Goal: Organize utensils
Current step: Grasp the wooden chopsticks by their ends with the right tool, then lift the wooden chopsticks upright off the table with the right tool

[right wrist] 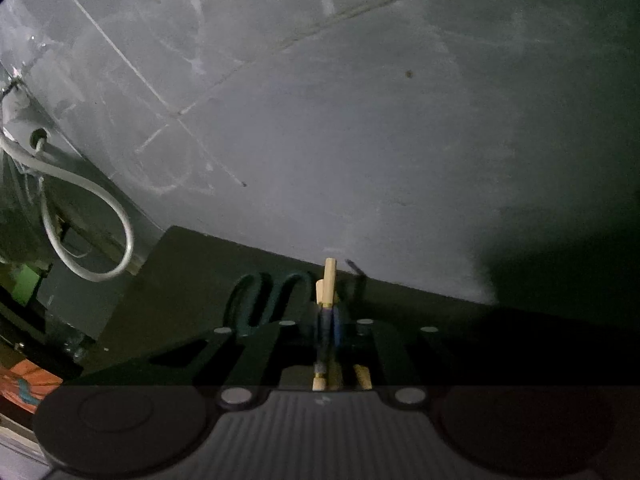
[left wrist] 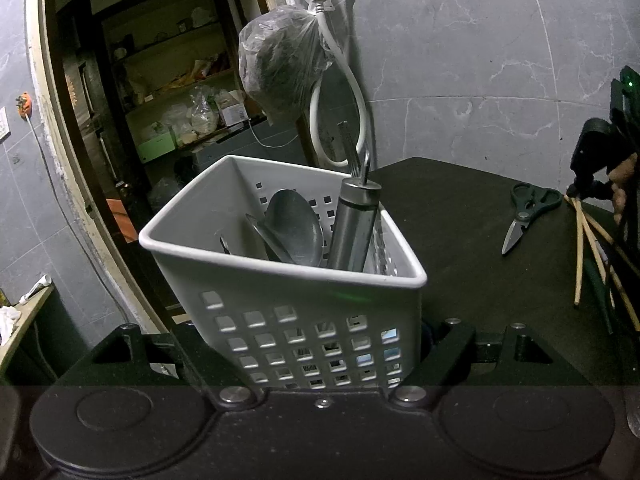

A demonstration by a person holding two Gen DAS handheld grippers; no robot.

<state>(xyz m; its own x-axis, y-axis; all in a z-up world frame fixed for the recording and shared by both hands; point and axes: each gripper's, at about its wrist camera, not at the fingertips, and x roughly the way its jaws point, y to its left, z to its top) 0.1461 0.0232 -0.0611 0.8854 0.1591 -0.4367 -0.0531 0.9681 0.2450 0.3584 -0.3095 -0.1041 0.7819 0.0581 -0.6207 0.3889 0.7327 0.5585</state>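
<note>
A white perforated utensil basket (left wrist: 280,280) stands on the dark table, held between the fingers of my left gripper (left wrist: 304,344), which is shut on its lower wall. Inside it are metal spoons (left wrist: 294,228) and a steel-handled tool (left wrist: 354,224) standing upright. In the right wrist view my right gripper (right wrist: 328,320) is shut on wooden chopsticks (right wrist: 329,280), whose ends stick up past the fingertips. In the left wrist view the right gripper (left wrist: 600,172) shows at the far right above several chopsticks (left wrist: 588,248) on the table.
Black-handled scissors (left wrist: 528,212) lie on the dark table (left wrist: 460,220) right of the basket; their handles show in the right wrist view (right wrist: 264,300). A grey tiled wall stands behind, with a tap, white hose (left wrist: 356,92) and a hanging plastic bag (left wrist: 280,68). A doorway with shelves opens at left.
</note>
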